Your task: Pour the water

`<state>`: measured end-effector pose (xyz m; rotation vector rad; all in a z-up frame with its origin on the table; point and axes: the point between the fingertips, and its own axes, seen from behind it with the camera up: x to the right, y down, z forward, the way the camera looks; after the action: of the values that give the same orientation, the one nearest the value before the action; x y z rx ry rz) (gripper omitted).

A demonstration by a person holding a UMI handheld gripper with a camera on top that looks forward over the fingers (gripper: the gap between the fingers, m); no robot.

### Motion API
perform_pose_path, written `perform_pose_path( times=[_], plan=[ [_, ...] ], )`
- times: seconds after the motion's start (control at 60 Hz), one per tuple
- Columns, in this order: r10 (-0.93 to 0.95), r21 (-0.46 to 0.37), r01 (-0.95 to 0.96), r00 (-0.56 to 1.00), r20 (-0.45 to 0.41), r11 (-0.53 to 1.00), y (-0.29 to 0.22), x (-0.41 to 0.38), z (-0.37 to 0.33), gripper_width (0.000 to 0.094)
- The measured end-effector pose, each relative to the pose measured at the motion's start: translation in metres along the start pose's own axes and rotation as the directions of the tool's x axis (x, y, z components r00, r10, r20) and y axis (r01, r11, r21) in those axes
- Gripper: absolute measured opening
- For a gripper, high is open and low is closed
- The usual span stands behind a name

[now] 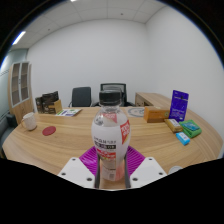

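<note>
Gripper (111,172) fingers are sitting nearest the lens, one at either side of the water bottle (111,138), with the magenta pads (92,160) showing against its lower body. Both fingers appear to be pressing on it, so the claw is grasping the bottle; the exact contact lines are being hidden by the bottle itself. Bottle is standing upright between the fingers, long axis vertical, white cap (111,98) pointing up. Its base is being cut off from sight behind the fingers, so whether it is resting on the wooden table (60,145) cannot be told. Label print in red and white is too small to read.

Beyond the fingers, the table is curving away to both sides. Toward the left edge a white mug (31,121) is standing, with a small flat item (69,112) farther along, hard to make out. On the right, a brown box (156,115), a purple upright card (179,105), a green packet (188,128) and a small blue item (182,139) are lying well apart from the bottle.

Behind the table two dark chairs (97,96) are standing, partly blocked by the bottle. A shelf unit (20,90) is standing against the left wall.
</note>
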<state>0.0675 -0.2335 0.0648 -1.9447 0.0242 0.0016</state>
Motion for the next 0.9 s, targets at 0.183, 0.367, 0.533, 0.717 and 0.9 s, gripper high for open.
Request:
perform_pose_path(
  times=[0.183, 0.367, 0.533, 0.717, 0.9],
  plan=[
    [-0.066, 0.004, 0.066, 0.996, -0.064, 0.998, -0.025, -0.011, 0.001, 0.0341],
    [-0.204, 0.016, 0.211, 0.96, -0.194, 0.977, -0.096, -0.035, 0.006, 0.0342],
    [-0.424, -0.017, 0.445, 0.84, -0.339, 0.895, -0.179, -0.086, 0.017, 0.034],
    [-0.713, -0.1, 0.752, 0.562, -0.42, 0.652, -0.254, -0.179, 0.045, 0.0341],
    [-0.911, -0.194, 0.962, 0.099, -0.4, 0.189, -0.274, -0.291, 0.089, 0.0338]
  ],
)
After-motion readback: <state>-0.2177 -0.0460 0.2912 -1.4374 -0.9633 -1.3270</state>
